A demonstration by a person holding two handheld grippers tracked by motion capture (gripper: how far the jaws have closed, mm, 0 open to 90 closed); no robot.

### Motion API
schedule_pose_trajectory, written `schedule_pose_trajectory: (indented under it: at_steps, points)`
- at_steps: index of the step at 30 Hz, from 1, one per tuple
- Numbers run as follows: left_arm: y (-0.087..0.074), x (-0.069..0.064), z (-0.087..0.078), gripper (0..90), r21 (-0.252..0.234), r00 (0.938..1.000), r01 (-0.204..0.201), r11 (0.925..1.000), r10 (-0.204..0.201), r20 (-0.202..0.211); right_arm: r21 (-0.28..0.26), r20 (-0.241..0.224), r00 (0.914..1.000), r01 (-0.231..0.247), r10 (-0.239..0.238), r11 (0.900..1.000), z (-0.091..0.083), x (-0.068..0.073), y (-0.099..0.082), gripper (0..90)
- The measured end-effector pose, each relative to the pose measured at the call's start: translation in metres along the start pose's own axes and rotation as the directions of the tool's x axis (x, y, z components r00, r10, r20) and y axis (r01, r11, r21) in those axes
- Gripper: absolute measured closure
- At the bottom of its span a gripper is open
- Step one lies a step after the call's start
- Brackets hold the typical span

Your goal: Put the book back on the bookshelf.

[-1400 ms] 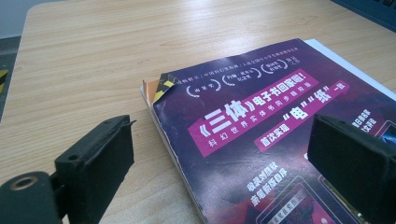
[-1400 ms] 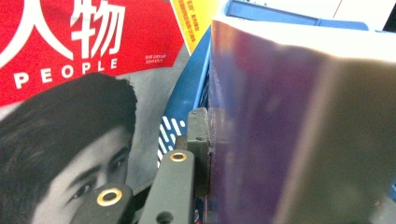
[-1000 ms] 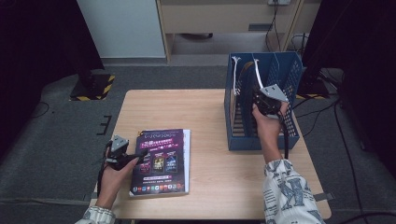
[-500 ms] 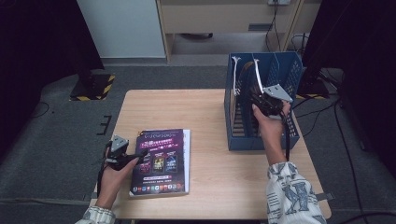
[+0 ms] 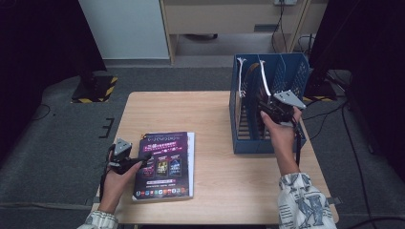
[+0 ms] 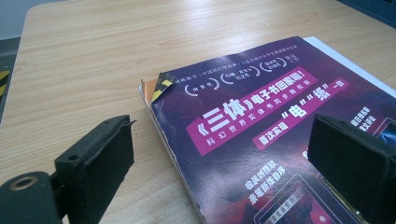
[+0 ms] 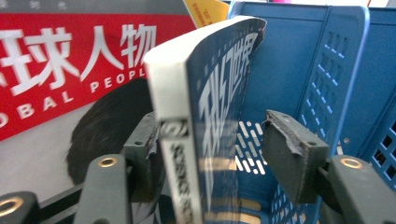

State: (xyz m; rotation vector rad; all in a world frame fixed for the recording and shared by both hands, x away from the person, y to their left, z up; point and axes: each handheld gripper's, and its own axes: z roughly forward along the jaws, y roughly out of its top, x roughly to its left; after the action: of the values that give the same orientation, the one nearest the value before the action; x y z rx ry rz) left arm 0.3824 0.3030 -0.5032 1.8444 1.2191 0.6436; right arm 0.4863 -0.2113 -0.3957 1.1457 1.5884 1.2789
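A purple magazine [image 5: 165,164] lies flat on the wooden table [image 5: 224,195]. My left gripper [image 5: 136,160] is open at its left edge. In the left gripper view, its jaws straddle the magazine's [image 6: 261,121] near corner without touching it. My right gripper [image 5: 265,106] reaches into the blue file rack [image 5: 248,143]. A blue magazine [image 7: 219,93] stands upright between its jaws. They have just been opening, and the right pad [image 7: 289,149] stands clear of the cover, so the gripper [image 7: 210,140] is open.
A red-covered magazine [image 7: 70,70] stands in the rack's compartment to the left of the blue one. The rack's perforated wall [image 7: 327,70] rises close on the right. Cables [image 5: 329,114] trail on the floor beside the table.
The right hand has barely shifted at the rack. The left hand and the purple magazine have kept still.
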Motion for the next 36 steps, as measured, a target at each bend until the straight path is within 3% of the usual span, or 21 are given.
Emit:
schedule_pose_trajectory:
  at_steps: [10,18,22,36]
  points:
    - [0.000,0.000,0.000,6.7,0.000,1.0000,0.000,1.0000,0.000,0.000,0.016,-0.026,0.9995,0.019,-0.018,0.9997,-0.012,0.007,-0.012,30.1]
    - [0.000,0.000,0.000,6.7,0.000,1.0000,-0.002,1.0000,0.002,0.003,0.042,-0.024,0.9997,-0.005,0.006,0.9991,-0.030,0.003,-0.021,24.1]
    - [0.000,-0.001,0.000,6.7,0.002,1.0000,-0.003,1.0000,0.003,0.005,0.071,-0.038,0.9990,0.027,-0.025,0.9971,-0.037,0.005,-0.023,20.0]
    - [0.001,-0.001,-0.002,6.7,-0.007,1.0000,0.001,1.0000,-0.001,0.002,0.061,-0.066,0.9961,0.062,-0.058,0.9962,-0.066,0.008,-0.026,15.4]
